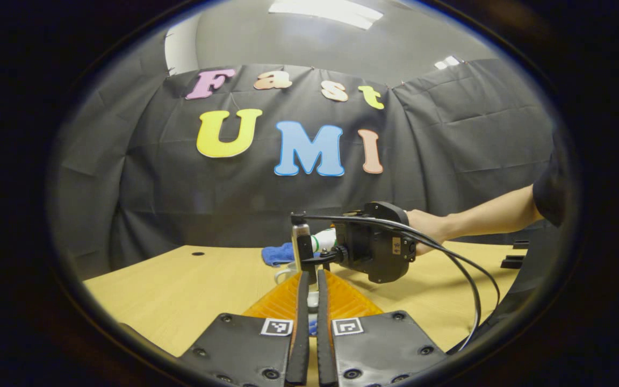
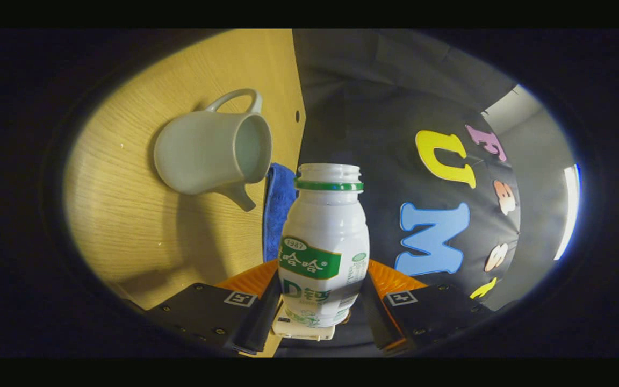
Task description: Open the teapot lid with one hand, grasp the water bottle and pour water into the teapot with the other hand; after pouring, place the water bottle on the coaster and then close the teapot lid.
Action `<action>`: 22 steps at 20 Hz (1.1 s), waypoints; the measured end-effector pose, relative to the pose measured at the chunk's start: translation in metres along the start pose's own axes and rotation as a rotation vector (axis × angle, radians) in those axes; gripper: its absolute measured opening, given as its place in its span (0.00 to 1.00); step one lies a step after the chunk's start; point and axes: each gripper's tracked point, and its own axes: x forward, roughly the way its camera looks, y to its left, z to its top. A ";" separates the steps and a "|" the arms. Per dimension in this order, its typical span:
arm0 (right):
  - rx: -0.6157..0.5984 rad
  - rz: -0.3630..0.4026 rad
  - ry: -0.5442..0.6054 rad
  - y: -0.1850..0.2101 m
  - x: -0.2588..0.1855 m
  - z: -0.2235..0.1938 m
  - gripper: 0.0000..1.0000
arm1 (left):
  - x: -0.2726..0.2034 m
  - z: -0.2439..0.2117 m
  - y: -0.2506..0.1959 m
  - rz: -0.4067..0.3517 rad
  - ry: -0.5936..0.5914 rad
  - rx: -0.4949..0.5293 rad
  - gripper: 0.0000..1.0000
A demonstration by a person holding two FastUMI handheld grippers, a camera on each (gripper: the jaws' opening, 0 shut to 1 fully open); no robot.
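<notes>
Water bottle [image 2: 324,247], centre of right gripper view: white body, green ring under open neck, green label band with white writing. Teapot [image 2: 210,156], upper left of same view: plain pale white, slightly greenish inside. Blue cloth [image 2: 278,207] between them, fuzzy texture; also seen in left gripper view [image 1: 279,253], centre. Table [image 2: 127,226]: light yellow-brown wood with fine grain lines. Booth wall [image 1: 180,183]: black, creased. Black cable [image 1: 465,274] at lower right of left gripper view. Small black-and-white square markers [image 1: 277,326] at bottom.
</notes>
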 end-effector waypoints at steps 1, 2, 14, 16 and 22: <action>-0.005 0.005 0.000 0.001 0.000 -0.001 0.72 | 0.000 0.001 0.000 0.001 0.000 0.001 0.13; -0.015 0.009 0.000 0.001 0.000 -0.001 0.72 | 0.000 0.000 0.000 0.000 0.001 0.000 0.17; -0.118 -0.025 -0.015 -0.014 0.003 0.001 0.72 | 0.000 -0.001 0.000 0.004 0.007 0.008 0.16; -0.133 -0.029 -0.020 -0.016 0.004 0.001 0.72 | -0.001 -0.003 0.000 0.003 0.008 0.006 0.16; -0.164 -0.053 -0.027 -0.023 0.005 0.001 0.72 | -0.001 -0.001 0.000 0.003 0.007 0.010 0.17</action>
